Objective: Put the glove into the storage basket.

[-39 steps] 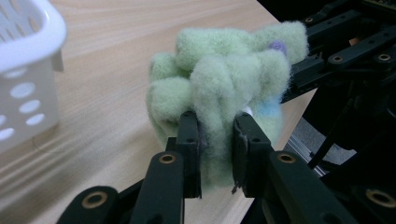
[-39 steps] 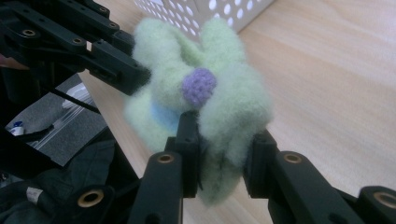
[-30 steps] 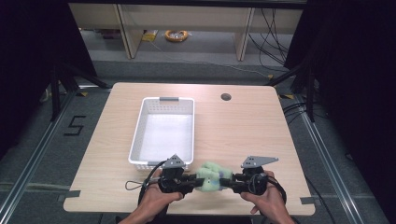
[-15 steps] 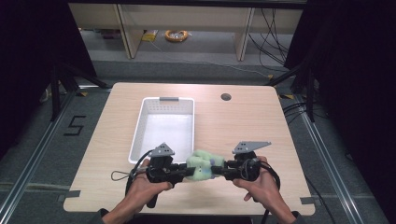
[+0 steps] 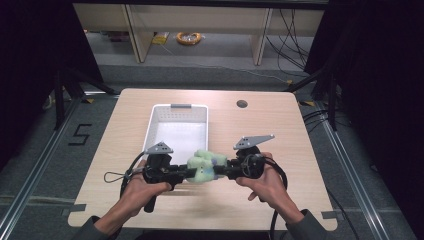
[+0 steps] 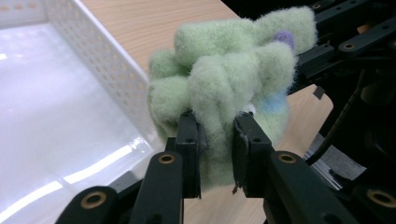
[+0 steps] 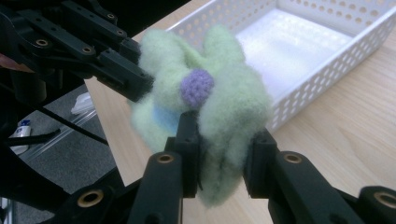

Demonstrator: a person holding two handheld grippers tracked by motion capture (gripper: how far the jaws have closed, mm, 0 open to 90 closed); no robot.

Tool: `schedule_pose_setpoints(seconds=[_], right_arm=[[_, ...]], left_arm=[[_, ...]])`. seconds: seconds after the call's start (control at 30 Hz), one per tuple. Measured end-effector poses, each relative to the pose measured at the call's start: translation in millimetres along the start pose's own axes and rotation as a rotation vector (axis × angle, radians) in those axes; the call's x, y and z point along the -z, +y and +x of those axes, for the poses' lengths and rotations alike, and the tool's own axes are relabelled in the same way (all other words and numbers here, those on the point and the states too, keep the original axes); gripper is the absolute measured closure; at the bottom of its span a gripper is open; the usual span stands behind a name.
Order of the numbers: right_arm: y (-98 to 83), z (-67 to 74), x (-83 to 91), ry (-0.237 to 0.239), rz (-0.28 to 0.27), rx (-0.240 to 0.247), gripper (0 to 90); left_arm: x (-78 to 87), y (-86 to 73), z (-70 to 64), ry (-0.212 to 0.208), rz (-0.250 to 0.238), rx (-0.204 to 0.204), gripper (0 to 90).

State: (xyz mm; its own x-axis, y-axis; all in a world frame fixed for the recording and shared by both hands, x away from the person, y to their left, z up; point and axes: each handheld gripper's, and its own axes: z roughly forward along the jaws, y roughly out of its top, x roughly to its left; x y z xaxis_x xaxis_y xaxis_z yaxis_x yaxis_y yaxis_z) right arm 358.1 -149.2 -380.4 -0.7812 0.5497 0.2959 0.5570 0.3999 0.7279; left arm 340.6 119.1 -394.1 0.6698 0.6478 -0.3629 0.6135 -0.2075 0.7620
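Observation:
A fuzzy pale green plush toy [image 5: 204, 166] with a purple knob and a light blue patch hangs above the table, held from both sides. My left gripper [image 5: 186, 172] pinches its left side, jaws shut on a fold of the plush toy [image 6: 219, 93]. My right gripper [image 5: 220, 171] is shut on the opposite side, just below the purple knob [image 7: 197, 87]. The toy [image 7: 205, 93] is lifted near the front edge of an empty white perforated basket [image 5: 179, 107]. The basket's wall [image 6: 112, 74] lies just left of the toy in the left gripper view.
The light wooden table [image 5: 280, 125] has a round cable hole [image 5: 242, 103] at the back right. Cables trail from both grippers toward the person's hands. Shelving and a yellow cable coil [image 5: 188, 36] stand on the floor beyond the table.
Both hands have risen and moved forward toward the basket with the plush toy held between them. The toy now hangs by the basket's near edge.

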Motion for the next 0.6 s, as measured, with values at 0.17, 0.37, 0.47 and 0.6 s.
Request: schedule_pose_setpoints(seconds=[0.17,0.37,0.47,0.6], right_arm=[[12.8,1.6,-8.1,0.002,0.003,0.023,72.2],[23.3,4.5,-15.8,-0.002,0.016,0.027,72.3],[29.7,4.7,-22.6,0.008,0.012,0.039,72.2],[36.4,6.1,-28.2,0.004,0.028,0.030,72.3]], left_arm=[[7.0,4.4,7.0,0.012,0.002,0.001,73.3],[11.2,9.0,17.7,0.031,0.014,0.012,73.2],[13.9,11.0,24.7,0.039,0.026,0.014,73.2],[17.2,12.7,31.9,0.056,0.023,0.020,73.2]])
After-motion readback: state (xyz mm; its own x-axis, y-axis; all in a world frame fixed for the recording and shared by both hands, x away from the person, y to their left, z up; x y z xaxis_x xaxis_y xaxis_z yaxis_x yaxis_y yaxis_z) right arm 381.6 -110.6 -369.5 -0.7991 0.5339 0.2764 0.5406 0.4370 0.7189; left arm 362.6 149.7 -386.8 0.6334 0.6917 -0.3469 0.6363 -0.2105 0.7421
